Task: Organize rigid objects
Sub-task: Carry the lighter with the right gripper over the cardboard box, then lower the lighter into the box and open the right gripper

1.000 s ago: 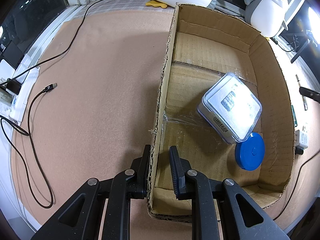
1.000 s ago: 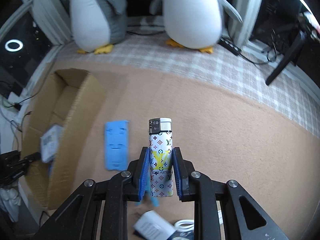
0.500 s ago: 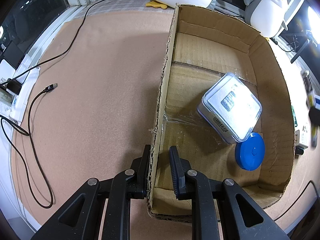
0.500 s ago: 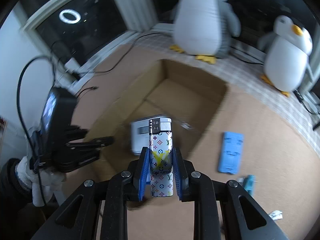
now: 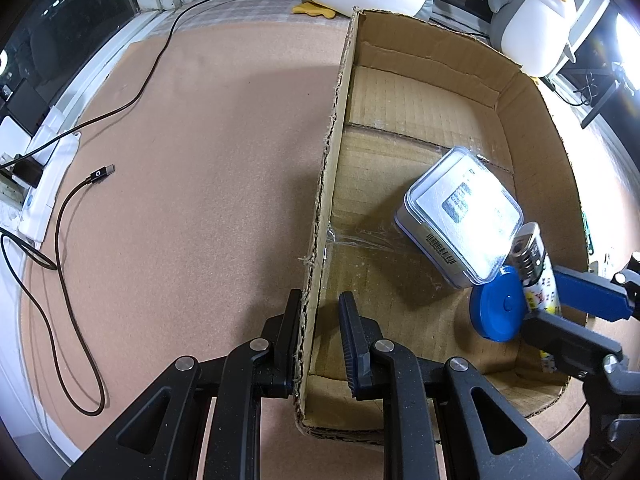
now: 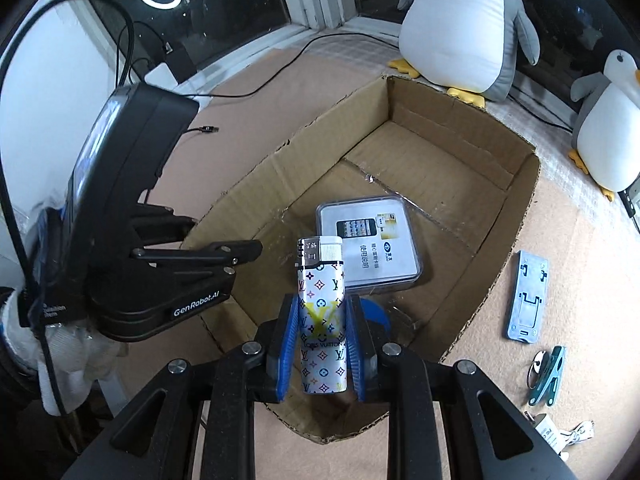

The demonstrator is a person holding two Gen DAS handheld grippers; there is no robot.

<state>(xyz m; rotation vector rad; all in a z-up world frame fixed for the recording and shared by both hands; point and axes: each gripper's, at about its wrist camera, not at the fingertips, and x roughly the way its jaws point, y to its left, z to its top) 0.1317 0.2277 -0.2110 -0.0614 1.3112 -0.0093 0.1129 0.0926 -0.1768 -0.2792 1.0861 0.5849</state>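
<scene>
An open cardboard box (image 5: 532,128) (image 6: 516,208) holds a clear plastic case (image 5: 460,212) (image 6: 370,246) and a blue round lid (image 5: 496,312) (image 6: 378,312). My right gripper (image 6: 322,328) is shut on a white patterned lighter (image 6: 322,312) and holds it over the box's near corner, above the blue lid; the lighter also shows in the left wrist view (image 5: 534,268). My left gripper (image 5: 320,332) straddles the box's left wall (image 5: 328,184), jaws close on either side of it.
A blue-grey flat bracket (image 6: 526,296), teal clips (image 6: 548,376) and white bits (image 6: 560,436) lie on the cork mat right of the box. Black cables (image 5: 68,240) run at the left. Two plush penguins (image 6: 464,24) (image 6: 608,128) stand behind the box.
My right gripper has carried the lighter from beside the blue bracket to over the box's near corner, and now appears in the left wrist view. The left gripper has not moved.
</scene>
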